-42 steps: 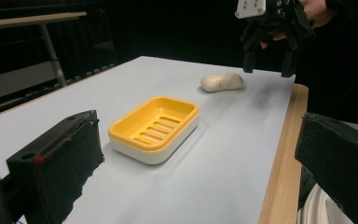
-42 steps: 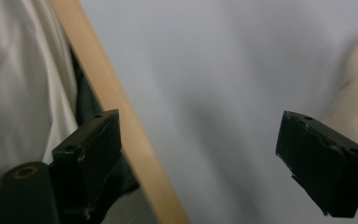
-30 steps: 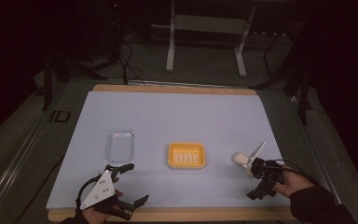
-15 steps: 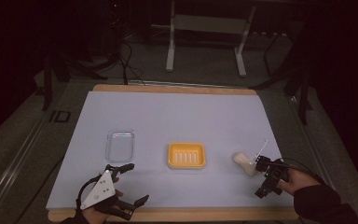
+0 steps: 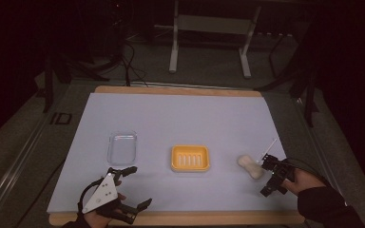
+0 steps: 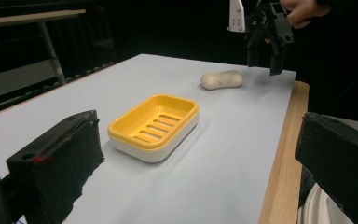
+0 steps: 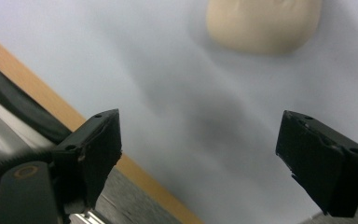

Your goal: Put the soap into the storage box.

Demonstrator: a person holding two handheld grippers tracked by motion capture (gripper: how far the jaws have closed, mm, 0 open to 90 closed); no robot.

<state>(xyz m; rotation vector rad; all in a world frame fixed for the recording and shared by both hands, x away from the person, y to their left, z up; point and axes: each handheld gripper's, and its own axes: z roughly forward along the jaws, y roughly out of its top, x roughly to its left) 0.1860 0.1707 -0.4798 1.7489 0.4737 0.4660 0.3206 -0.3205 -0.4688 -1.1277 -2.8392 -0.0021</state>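
Observation:
A yellow soap dish [image 5: 190, 158] [image 6: 154, 125] sits in the middle of the pale blue table [image 5: 180, 118]. To its right lies a beige bar of soap [image 5: 249, 166] [image 6: 222, 80] [image 7: 264, 23]. My right gripper [image 5: 269, 179] [image 6: 264, 58] [image 7: 200, 158] hovers just right of the soap, near the front edge, open with nothing between its jaws. My left gripper [image 5: 130, 187] [image 6: 205, 172] is at the front left, open and empty, pointing toward the dish.
A clear plastic lid [image 5: 122, 147] lies left of the dish. The table's wooden front edge [image 5: 171, 219] [image 6: 279, 154] runs close under both hands. A metal stand [image 5: 209, 28] is on the floor beyond the table.
My right gripper has drawn back from the soap toward the front right edge, leaving the soap on the table. The left gripper has stayed put.

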